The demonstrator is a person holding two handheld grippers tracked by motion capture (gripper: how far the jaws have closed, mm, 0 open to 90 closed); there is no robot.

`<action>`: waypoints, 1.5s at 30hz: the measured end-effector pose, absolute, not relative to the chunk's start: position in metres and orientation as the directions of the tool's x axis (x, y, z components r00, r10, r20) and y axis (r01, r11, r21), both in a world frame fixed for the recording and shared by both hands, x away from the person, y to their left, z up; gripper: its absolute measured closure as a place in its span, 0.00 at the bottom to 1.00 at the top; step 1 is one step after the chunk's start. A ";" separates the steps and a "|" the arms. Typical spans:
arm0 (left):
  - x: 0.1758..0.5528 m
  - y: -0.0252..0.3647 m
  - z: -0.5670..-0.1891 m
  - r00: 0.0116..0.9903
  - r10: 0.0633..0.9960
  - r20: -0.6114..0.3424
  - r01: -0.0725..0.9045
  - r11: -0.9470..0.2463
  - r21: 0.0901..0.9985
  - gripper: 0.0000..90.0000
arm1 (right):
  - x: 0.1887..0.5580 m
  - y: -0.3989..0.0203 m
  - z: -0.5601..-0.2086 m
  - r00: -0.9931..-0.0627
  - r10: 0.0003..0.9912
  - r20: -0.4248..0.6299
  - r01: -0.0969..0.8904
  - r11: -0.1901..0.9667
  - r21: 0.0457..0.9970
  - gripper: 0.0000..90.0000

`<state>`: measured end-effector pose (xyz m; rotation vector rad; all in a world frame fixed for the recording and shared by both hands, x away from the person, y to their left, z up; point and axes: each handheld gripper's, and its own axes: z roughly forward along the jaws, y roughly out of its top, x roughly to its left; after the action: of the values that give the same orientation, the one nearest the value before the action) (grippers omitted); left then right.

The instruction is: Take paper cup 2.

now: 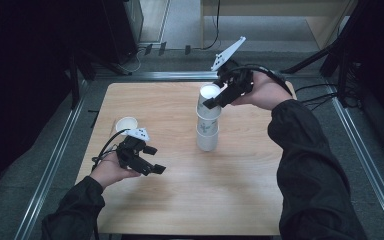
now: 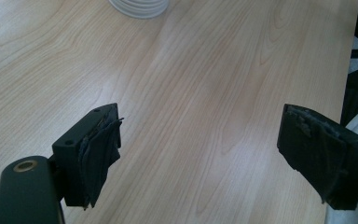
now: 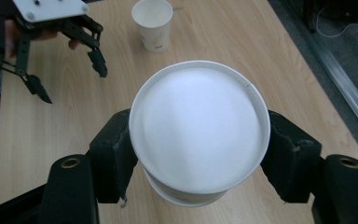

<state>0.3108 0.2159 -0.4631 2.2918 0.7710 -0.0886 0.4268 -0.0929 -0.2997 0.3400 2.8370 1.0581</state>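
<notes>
White paper cups form a stack [image 1: 208,122] at the wooden table's [image 1: 190,200] centre; we see our right gripper [image 1: 223,95] clamping the top cup [image 3: 199,126]. Left gripper [image 1: 149,159] gapes empty near a lone cup [image 1: 127,124].

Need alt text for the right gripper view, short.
The right hand-held gripper clamps its black jaws on the top white paper cup of a stack, seen from above over a wooden table. Farther off stand a single paper cup and the open left hand-held gripper.
</notes>
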 end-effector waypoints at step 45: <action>0.310 0.210 -0.459 0.834 0.491 -0.253 0.522 -0.551 0.651 0.15 | 0.337 -0.119 -0.395 -0.985 0.133 0.108 0.170 0.671 0.722 0.38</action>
<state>0.3099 0.2102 -0.4592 2.2515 0.7355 -0.0531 0.3367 -0.1191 -0.3947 0.2645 2.9129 1.2664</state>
